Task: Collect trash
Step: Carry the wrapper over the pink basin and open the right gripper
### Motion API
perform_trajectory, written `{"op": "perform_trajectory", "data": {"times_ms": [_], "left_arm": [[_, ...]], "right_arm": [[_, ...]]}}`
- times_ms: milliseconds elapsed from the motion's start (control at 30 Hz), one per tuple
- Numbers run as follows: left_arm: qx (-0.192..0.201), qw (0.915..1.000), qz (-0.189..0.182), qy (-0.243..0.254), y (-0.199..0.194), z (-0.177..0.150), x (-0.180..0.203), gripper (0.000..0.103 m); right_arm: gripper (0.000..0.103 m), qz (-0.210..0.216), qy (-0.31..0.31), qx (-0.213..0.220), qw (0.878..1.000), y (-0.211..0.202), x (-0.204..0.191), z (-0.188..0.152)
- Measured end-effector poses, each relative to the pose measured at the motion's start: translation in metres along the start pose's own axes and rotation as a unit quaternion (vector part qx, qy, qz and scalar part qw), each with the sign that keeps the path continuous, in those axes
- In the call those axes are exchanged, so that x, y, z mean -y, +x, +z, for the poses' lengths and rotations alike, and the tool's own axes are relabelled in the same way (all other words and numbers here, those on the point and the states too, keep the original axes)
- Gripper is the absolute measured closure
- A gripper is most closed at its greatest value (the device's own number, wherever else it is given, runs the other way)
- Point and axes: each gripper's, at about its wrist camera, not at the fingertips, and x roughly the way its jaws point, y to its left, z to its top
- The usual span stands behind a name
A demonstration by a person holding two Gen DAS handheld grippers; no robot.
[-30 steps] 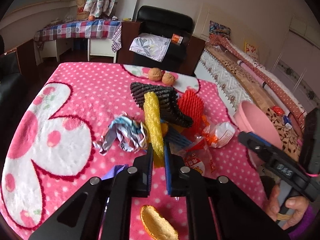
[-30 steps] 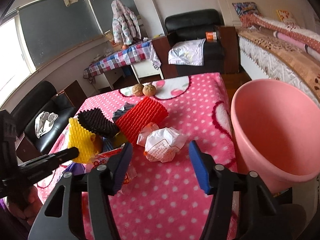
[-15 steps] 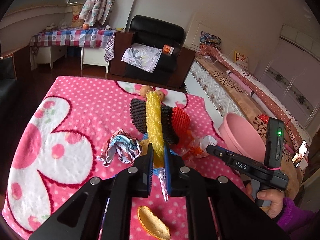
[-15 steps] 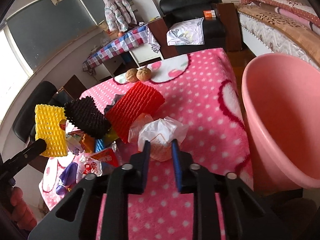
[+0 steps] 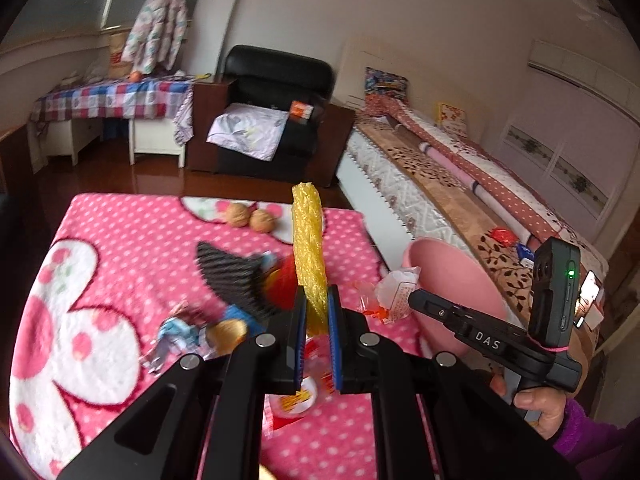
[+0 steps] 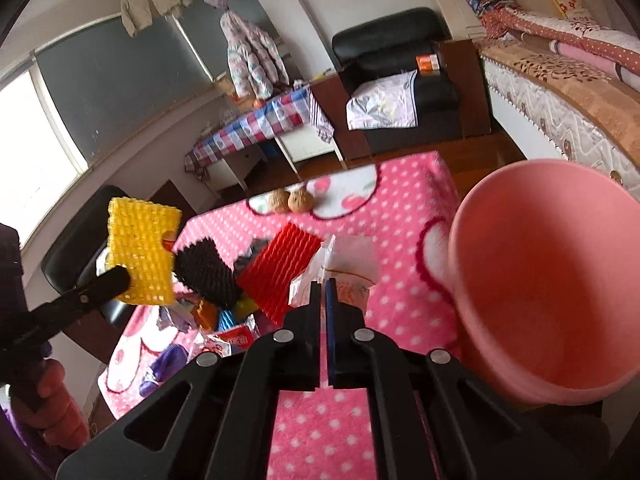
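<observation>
Fingers of the left gripper clamp a yellow foam net, lifted above the table. The right gripper pinches a white wrapper, its lower part hidden. The bin by the table's right edge looks empty.

Readable: "DAS" in white letters, printed along the black body of the right gripper, out at four o'clock in the left wrist view. Print on the snack wrappers and the white wrapper too blurred to read. Nothing else legible.
</observation>
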Motion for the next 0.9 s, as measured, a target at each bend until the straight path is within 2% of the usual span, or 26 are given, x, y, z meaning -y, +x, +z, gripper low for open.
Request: {"op": "perform_trajectory", "data": {"times_ms": [100,367,567,900], "left_arm": [[-0.003,0.9998,-0.015,0.012,0.009,0.006,0.016,0.094],[-0.023,0.9965,-0.065,0.047,0.042,0.015,0.064,0.094],[-0.046,0.9908,-0.104,0.073,0.073,0.014,0.103,0.094],[-0.083,0.9812,-0.133,0.113,0.116,0.0,0.148,0.094]], "right_arm": [[0.101,-0.005,0.004,0.019,1.0,-0.015,0.006,0.005],[0.101,-0.068,0.008,0.063,0.996,-0.054,0.036,0.012],[0.101,-0.106,0.039,0.07,0.991,-0.07,0.069,0.004],[0.101,-0.141,0.07,0.067,0.985,-0.078,0.105,-0.006]]}}
